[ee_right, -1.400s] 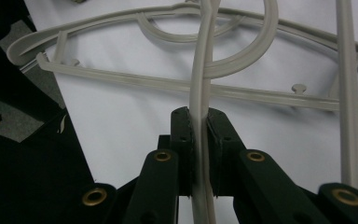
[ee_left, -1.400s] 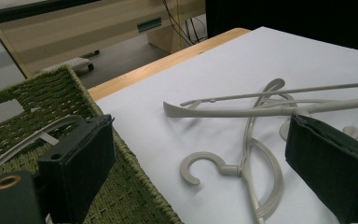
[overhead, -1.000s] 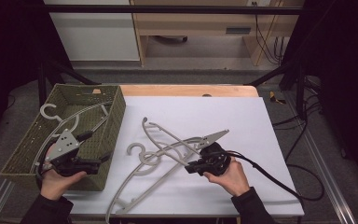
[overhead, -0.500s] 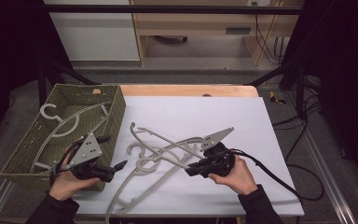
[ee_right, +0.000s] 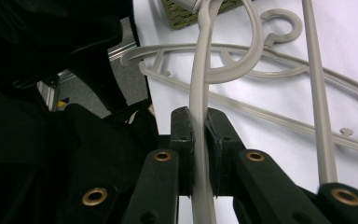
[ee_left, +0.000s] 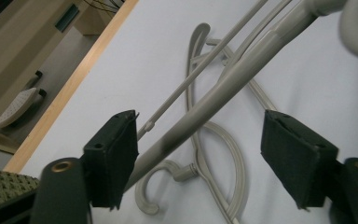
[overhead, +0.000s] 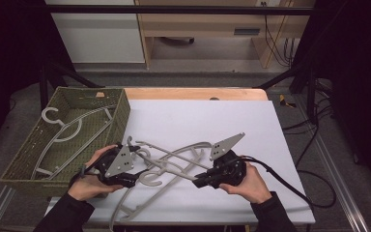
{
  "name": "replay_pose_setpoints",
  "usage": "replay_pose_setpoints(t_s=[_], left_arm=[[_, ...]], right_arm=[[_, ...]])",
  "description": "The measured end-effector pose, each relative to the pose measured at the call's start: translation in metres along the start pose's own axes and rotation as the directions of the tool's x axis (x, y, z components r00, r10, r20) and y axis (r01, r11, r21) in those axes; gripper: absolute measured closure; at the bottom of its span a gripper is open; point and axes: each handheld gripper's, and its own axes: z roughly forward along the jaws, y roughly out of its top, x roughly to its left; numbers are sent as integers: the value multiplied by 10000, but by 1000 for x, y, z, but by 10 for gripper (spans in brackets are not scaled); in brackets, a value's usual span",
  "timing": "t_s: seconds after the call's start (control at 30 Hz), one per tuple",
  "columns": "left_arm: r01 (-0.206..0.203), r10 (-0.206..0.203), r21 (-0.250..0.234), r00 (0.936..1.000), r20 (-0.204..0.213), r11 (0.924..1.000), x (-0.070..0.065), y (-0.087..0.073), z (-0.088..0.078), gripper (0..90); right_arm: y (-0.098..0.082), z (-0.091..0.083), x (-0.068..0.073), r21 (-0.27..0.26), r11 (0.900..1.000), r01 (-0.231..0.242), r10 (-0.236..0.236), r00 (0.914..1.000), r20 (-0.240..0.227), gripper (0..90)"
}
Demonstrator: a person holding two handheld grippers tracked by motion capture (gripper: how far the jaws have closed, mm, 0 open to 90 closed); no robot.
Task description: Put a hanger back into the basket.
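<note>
Change since earlier: left gripper (overhead: 134,170) has come away from the basket (overhead: 26,159) and across to the hangers on the table (overhead: 270,145); right gripper (overhead: 200,180) has kept its place.
Held hanger: a grey plastic hanger (ee_right: 200,93) runs lengthways out from between the right gripper's jaws toward the left gripper, its curved hook at the far end.
Key relation: the hanger's thick shoulder bar (ee_left: 223,95) passes diagonally through the gap of the left gripper, close by one pad and well clear of the other; its long axis runs from gripper to gripper.
Nearer hand: left, already straddling the bar; the right is at the bar's other end.
Left gripper: jaws have just been closing, now part open around the bar, pads not seen pressing on it.
Right gripper: nearly closed, both pads clamped on the thin edge of the hanger.
Other hangers: a loose tangle (overhead: 174,154) lies on the table beneath and beyond both grippers.
Basket: green, woven, just beside the left gripper at the table's edge, with one hanger (overhead: 72,128) inside.
Likely next: left jaws pinch the bar.
</note>
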Motion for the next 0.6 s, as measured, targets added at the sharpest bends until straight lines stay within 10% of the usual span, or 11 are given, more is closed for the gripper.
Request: replay_pose_setpoints(t_s=[0.6], left_arm=[[-1166, 1164, 467, 9932, 69, 9921, -4, -3, 7, 648]], right_arm=[[-1, -3, 3, -86, 9997, 230, -235, 9976, -653, 826]])
